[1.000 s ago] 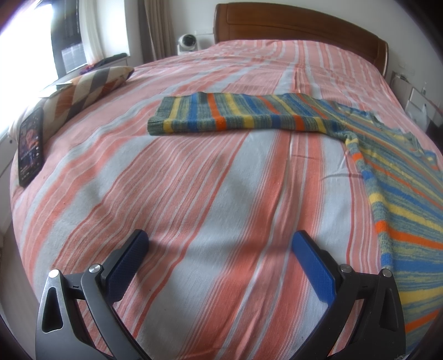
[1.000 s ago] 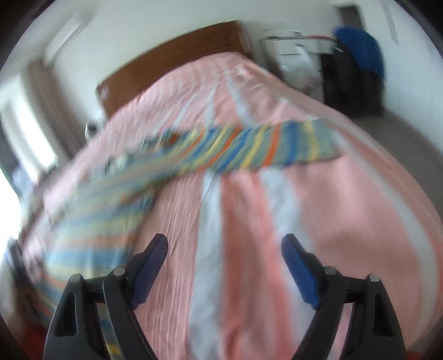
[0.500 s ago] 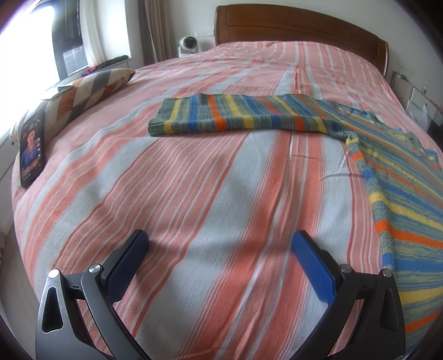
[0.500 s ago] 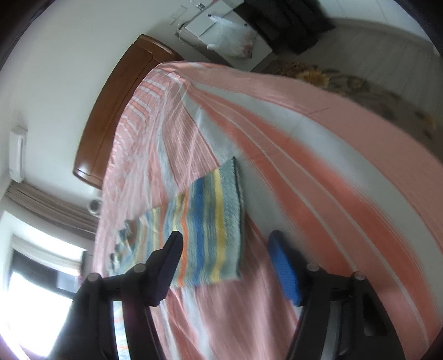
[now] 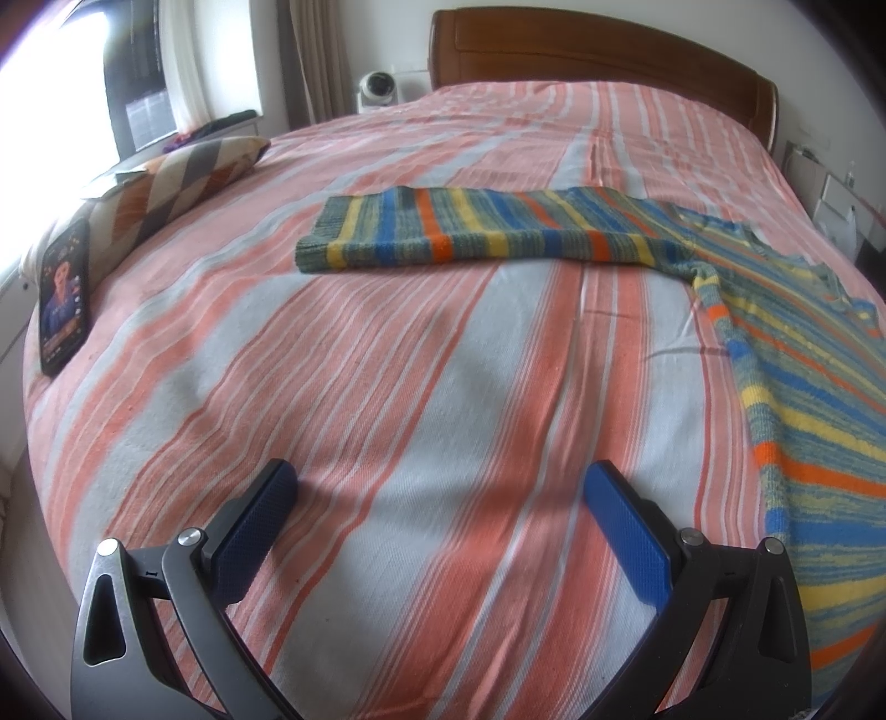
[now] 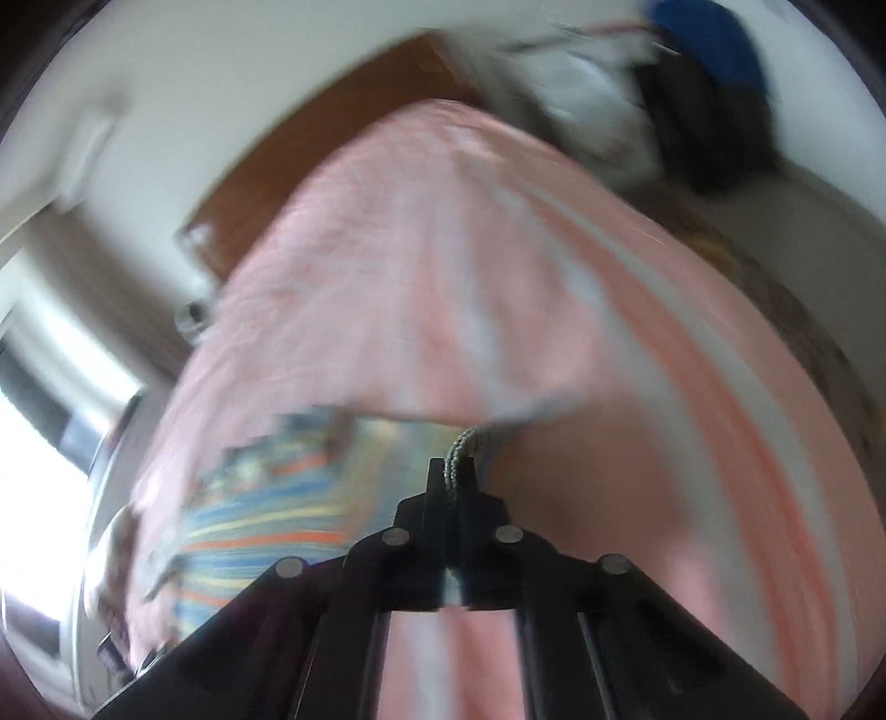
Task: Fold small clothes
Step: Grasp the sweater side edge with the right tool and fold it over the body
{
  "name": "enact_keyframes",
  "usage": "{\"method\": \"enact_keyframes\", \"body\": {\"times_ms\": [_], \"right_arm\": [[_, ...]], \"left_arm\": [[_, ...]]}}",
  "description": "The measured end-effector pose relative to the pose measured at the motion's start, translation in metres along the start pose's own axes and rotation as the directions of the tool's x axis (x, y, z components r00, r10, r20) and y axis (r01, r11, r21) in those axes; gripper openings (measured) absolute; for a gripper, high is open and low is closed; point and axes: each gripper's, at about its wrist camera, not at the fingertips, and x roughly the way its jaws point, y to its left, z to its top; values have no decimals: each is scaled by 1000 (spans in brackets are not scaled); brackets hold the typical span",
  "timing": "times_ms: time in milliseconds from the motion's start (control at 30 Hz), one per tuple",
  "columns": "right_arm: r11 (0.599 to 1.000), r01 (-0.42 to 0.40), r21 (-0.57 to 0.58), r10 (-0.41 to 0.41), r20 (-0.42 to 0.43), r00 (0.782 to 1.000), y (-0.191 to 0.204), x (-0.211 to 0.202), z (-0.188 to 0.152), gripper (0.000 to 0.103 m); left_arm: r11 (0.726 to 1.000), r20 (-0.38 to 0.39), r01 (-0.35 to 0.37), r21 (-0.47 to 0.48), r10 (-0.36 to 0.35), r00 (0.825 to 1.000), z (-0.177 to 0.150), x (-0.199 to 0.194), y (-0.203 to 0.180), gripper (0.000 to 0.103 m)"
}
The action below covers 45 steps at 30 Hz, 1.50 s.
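Observation:
A striped knit sweater (image 5: 775, 332) in blue, yellow, orange and green lies spread on the bed. Its left sleeve (image 5: 476, 230) stretches out flat across the bedspread, well ahead of my left gripper (image 5: 443, 520), which is open, empty and low over the bedspread. In the blurred right wrist view my right gripper (image 6: 454, 471) is shut on the knit cuff edge (image 6: 462, 443) of the other sleeve, with the sweater body (image 6: 266, 520) trailing to the left.
The bed has a pink and white striped bedspread (image 5: 387, 387) and a brown wooden headboard (image 5: 598, 50). A patterned pillow (image 5: 166, 188) and a phone (image 5: 63, 293) lie at the left edge. A small camera (image 5: 379, 88) stands by the headboard.
My right gripper swung over to the right sleeve's cuff and closed on it; it was open before. The left gripper has stayed almost still, open.

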Motion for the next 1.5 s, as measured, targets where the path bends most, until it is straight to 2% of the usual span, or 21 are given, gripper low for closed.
{"method": "enact_keyframes", "body": {"times_ms": [100,200,267,333,367,400,433,500,567,700,800,933,1033,1200,1367,1500], "right_arm": [[989,-101,-112,97,-39,995,81,17,6,3],[963,-184,-198,165,-109,980,163,57,-8,3],[949,-214,-230,184,-146,972,196,84,-21,3],[931,-299,-210,255,-214,943,224,119,-40,7],[924,-348,-158,297,-278,914,235,142,-50,24],[923,-365,-121,313,-314,896,237,154,-58,51],[924,-373,-83,326,-334,884,238,165,-65,60],[922,-386,-36,358,-301,884,227,163,-75,63],[926,-377,-36,350,-299,888,215,156,-79,63],[953,-266,-145,220,-275,936,184,130,-88,65],[957,-130,-259,71,-225,972,150,106,-103,67],[947,10,-322,-56,-134,989,103,69,-124,67],[934,92,-346,-117,-52,992,74,43,-137,69],[915,208,-345,-213,22,977,39,25,-150,71],[932,231,-279,-231,33,972,19,24,-154,71],[932,237,-276,-236,37,971,16,32,-159,72]], "left_arm": [[1000,-1,6,-1,-6,1000,0,1,0,103],[1000,0,5,0,-5,1000,0,2,0,103],[1000,1,6,-1,-6,1000,0,2,1,103],[1000,2,6,0,-6,1000,0,3,1,103],[1000,3,6,0,-6,1000,1,4,2,103],[1000,3,6,1,-6,1000,-1,3,0,103],[1000,3,7,1,-7,1000,1,3,1,103],[1000,3,6,0,-6,1000,-1,3,0,103],[1000,2,5,2,-5,1000,0,4,1,103],[1000,4,5,1,-5,1000,-1,3,0,103],[1000,4,5,1,-5,1000,-1,3,0,103],[1000,5,4,2,-4,1000,-1,4,1,103],[1000,5,5,2,-5,1000,-2,3,0,103],[1000,6,5,2,-5,1000,-2,3,0,103],[1000,6,4,3,-4,1000,-2,3,0,103],[1000,7,4,3,-4,1000,-3,3,-1,103]]}}
